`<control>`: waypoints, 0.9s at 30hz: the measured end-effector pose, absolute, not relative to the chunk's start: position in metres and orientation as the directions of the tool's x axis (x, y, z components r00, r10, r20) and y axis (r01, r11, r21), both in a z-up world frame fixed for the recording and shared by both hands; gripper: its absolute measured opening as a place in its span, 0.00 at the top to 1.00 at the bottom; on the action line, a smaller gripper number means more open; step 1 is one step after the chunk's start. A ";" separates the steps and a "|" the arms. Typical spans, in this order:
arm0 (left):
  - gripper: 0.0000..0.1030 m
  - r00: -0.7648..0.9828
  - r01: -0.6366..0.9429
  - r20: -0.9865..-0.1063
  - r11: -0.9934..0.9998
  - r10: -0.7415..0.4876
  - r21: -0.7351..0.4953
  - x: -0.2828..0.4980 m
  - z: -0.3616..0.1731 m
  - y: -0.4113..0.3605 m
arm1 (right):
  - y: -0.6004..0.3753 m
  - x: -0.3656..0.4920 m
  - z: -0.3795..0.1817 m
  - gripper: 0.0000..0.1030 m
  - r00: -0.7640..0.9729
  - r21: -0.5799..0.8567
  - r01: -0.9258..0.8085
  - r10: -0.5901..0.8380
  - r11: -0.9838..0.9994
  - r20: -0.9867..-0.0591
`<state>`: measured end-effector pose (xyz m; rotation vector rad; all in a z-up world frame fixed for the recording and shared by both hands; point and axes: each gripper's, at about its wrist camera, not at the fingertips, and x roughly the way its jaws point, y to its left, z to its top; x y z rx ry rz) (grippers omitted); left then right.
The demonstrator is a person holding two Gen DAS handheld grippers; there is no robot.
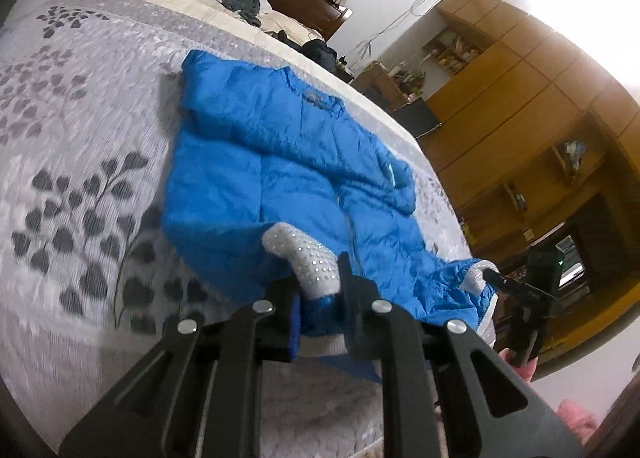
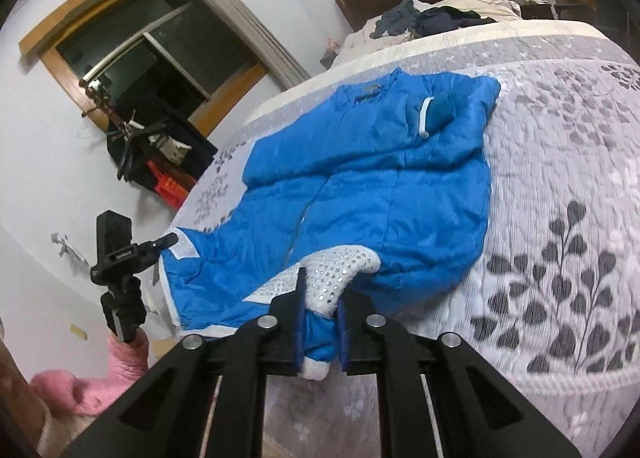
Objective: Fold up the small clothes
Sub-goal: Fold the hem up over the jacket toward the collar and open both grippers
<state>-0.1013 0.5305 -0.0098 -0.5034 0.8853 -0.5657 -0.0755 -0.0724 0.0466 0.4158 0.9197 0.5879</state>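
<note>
— Two corners are in your grip, one per tool. Your left gripper (image 1: 320,290) has its jaws clamped on a white studded cuff (image 1: 304,258) at the hem of the blue jacket (image 1: 272,162), and your right gripper (image 2: 320,306) is clamped the same way on the other studded cuff (image 2: 336,270).

— So where does the jacket sit from my jaws?

— It runs straight ahead of both pairs, spread across the grey leaf-print bedspread (image 1: 80,138), with the hem at the jaws and the collar at the far end. One sleeve looks folded in over the chest already; its white-trimmed end (image 2: 426,116) lies far ahead and a little right of your right jaws.

— Which step am I on, then?

— My reading: the bottom fold, with the hem pinched and ready to be carried. The next move calls for lifting both corners together and level, taking them forward toward the collar, and laying them down before you let go. Keep the two tools evenly spaced, or the padded cloth will likely bunch along the middle.

— Any label I can go by?

— Only a small dark patch near the collar (image 1: 318,100), dead ahead of your left jaws. It's blurred, so I can't read any writing or brand there.
</note>
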 end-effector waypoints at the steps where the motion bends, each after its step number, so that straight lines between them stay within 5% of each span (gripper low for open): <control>1: 0.87 0.510 0.250 -0.564 0.739 -0.649 -0.625 -0.094 -0.007 0.531 | -0.074 -0.070 0.048 0.89 0.469 0.575 -0.289 0.637 0.766 -0.612; 11: 0.87 0.511 0.233 -0.505 0.678 -0.695 -0.697 -0.018 0.006 0.539 | -0.096 0.008 0.048 0.89 0.457 0.642 -0.196 0.649 0.741 -0.608; 27: 0.86 0.425 0.146 -0.550 0.654 -0.719 -0.743 0.108 -0.039 0.535 | -0.112 0.117 -0.001 0.89 0.374 0.721 -0.040 0.680 0.691 -0.631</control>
